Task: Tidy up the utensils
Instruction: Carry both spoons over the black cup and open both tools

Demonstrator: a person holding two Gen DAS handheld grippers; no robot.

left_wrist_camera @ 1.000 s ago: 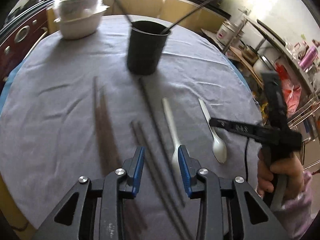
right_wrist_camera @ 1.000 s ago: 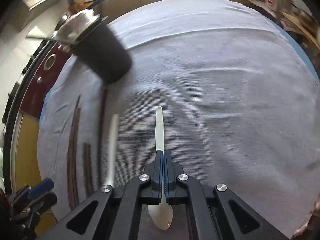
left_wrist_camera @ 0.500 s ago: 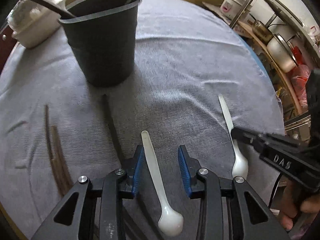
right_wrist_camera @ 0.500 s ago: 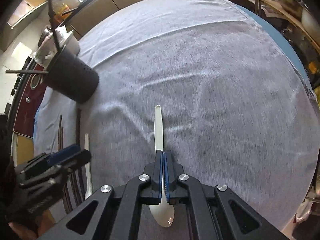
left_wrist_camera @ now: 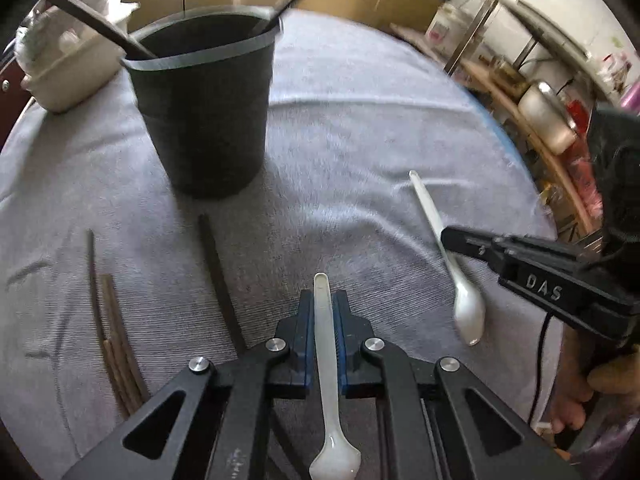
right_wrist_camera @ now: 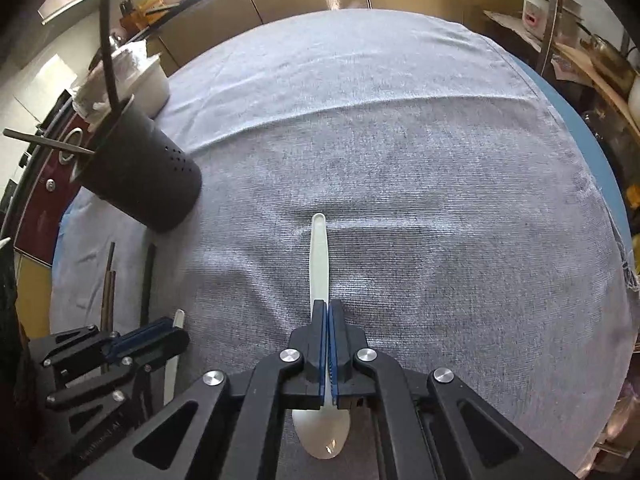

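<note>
My left gripper (left_wrist_camera: 323,298) is shut on the handle of a white plastic spoon (left_wrist_camera: 326,344), handle end pointing forward, bowl below the jaws. My right gripper (right_wrist_camera: 328,308) is shut on a second white spoon (right_wrist_camera: 319,256), also seen in the left wrist view (left_wrist_camera: 440,236). A black utensil cup (left_wrist_camera: 204,120) stands ahead of the left gripper with dark chopsticks in it; in the right wrist view the cup (right_wrist_camera: 140,184) is at far left. Loose brown chopsticks (left_wrist_camera: 114,332) and a dark chopstick (left_wrist_camera: 220,280) lie on the grey cloth (left_wrist_camera: 360,128) to the left.
A white lidded bowl (left_wrist_camera: 68,72) stands behind the cup at the far left. The round table's edge (right_wrist_camera: 592,148) curves along the right, with shelves and pots (left_wrist_camera: 548,116) beyond it. The left gripper also shows in the right wrist view (right_wrist_camera: 160,338).
My left gripper has closed on the white spoon's handle that lay between its open jaws. The cup now looks nearer. My right gripper stays shut on its spoon and has lifted it slightly.
</note>
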